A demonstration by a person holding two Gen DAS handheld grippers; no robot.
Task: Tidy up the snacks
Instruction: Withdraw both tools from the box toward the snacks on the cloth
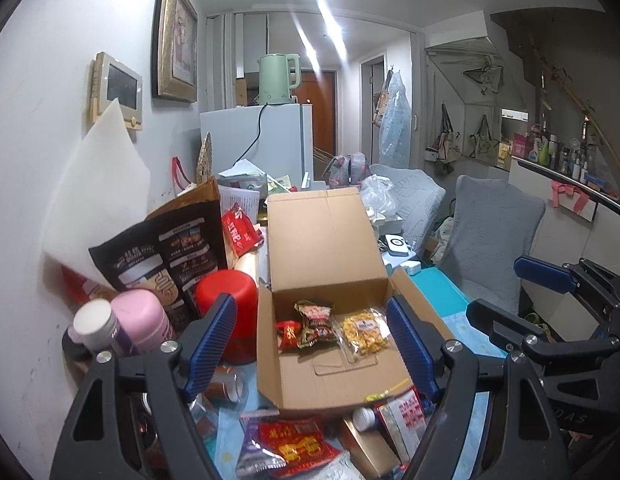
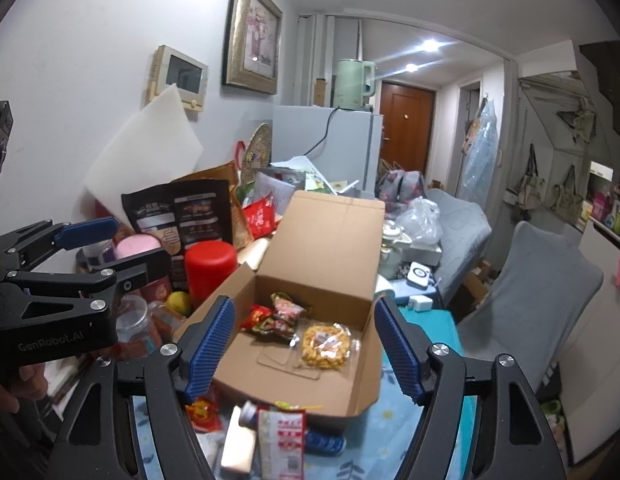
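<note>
Open cardboard box [image 1: 326, 376] on cluttered tabletop [image 2: 394, 432], three snack packets inside. Left gripper [image 1: 310, 344] and right gripper [image 2: 304, 348] hover before it, jaws apart, empty.

A plain brown cardboard box [image 2: 310, 364] is holding a yellow snack bag [image 2: 325, 346] and red-and-black packets [image 2: 276, 317], sitting beside a red canister [image 2: 210, 270], on a light-blue floral tablecloth [image 2: 394, 440].

Left gripper [image 1: 310, 344]: jaws apart, nothing between pads, tilted slightly down. Right gripper [image 2: 306, 344]: same, just right of left one, jaws empty.
</note>
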